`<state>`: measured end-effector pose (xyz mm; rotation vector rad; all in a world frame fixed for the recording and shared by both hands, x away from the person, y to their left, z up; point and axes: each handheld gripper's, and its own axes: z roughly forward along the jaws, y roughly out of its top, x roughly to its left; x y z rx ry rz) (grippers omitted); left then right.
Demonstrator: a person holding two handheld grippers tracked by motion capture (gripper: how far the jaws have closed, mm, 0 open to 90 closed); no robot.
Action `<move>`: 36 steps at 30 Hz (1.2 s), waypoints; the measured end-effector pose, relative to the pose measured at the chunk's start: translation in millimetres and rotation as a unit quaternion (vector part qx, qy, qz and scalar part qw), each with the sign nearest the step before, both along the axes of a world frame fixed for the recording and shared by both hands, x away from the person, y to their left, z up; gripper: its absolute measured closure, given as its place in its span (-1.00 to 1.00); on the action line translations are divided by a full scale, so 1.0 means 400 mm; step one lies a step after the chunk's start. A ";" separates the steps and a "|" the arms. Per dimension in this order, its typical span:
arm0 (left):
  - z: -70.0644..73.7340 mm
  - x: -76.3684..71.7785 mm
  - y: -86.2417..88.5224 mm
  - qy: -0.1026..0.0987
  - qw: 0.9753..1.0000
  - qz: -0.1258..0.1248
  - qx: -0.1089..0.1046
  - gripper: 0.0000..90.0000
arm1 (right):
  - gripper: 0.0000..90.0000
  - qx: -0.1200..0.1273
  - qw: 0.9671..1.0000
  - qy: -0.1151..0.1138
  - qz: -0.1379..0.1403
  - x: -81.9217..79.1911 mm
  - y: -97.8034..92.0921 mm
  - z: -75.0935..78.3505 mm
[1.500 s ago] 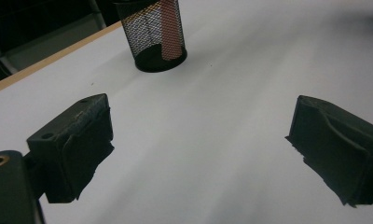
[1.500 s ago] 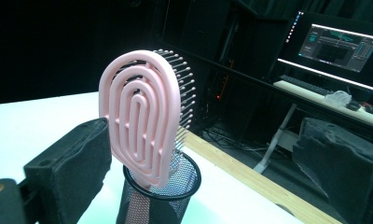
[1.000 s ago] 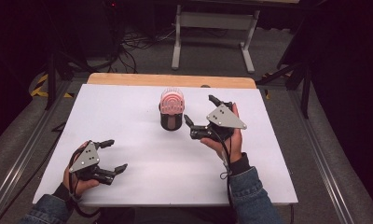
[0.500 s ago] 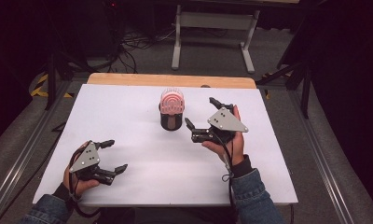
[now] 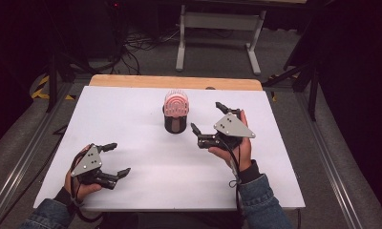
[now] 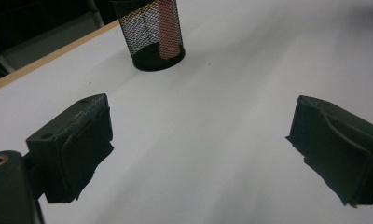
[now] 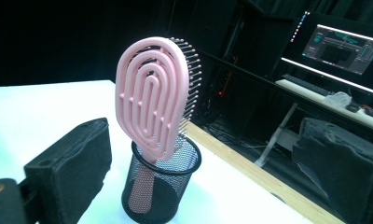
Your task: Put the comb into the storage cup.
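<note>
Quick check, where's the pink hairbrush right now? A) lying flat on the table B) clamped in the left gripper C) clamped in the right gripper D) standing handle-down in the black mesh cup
D: the pink hairbrush stands handle-down in the black mesh cup, and both the right gripper and the left gripper are open and apart from it.

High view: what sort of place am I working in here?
Probably a lab or recording studio, not a home: a bare white table ringed by dark curtains, loose cables on the floor, and a lit computer monitor on a desk behind the pink hairbrush.
</note>
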<state>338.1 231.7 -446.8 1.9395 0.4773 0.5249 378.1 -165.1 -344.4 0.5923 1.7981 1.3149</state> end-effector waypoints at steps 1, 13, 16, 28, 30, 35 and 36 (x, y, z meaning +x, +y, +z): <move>0.000 0.000 0.000 0.000 1.000 0.000 0.001 -0.84 | -0.91 -0.001 1.000 0.001 0.000 -0.001 -0.001 -0.001; 0.000 0.000 0.001 0.000 1.000 0.000 0.000 -0.84 | -0.91 -0.013 1.000 0.001 0.006 -0.015 -0.001 -0.008; 0.000 0.000 0.000 0.000 1.000 -0.001 0.001 -0.85 | -0.91 -0.015 1.000 0.001 0.008 -0.019 -0.003 -0.009; 0.000 -0.001 -0.001 0.000 1.000 -0.001 0.001 -0.84 | -0.91 -0.025 1.000 0.002 0.006 -0.030 -0.015 -0.018; 0.000 -0.001 -0.001 0.000 1.000 -0.001 0.002 -0.84 | -0.91 -0.027 1.000 0.001 0.005 -0.031 -0.017 -0.021; 0.000 0.000 -0.001 0.001 1.000 -0.002 0.002 -0.84 | -0.91 -0.031 0.999 0.005 0.006 -0.037 -0.023 -0.027; -0.001 0.000 -0.001 0.001 1.000 -0.001 0.002 -0.84 | -0.90 -0.030 1.000 0.006 0.007 -0.038 -0.024 -0.027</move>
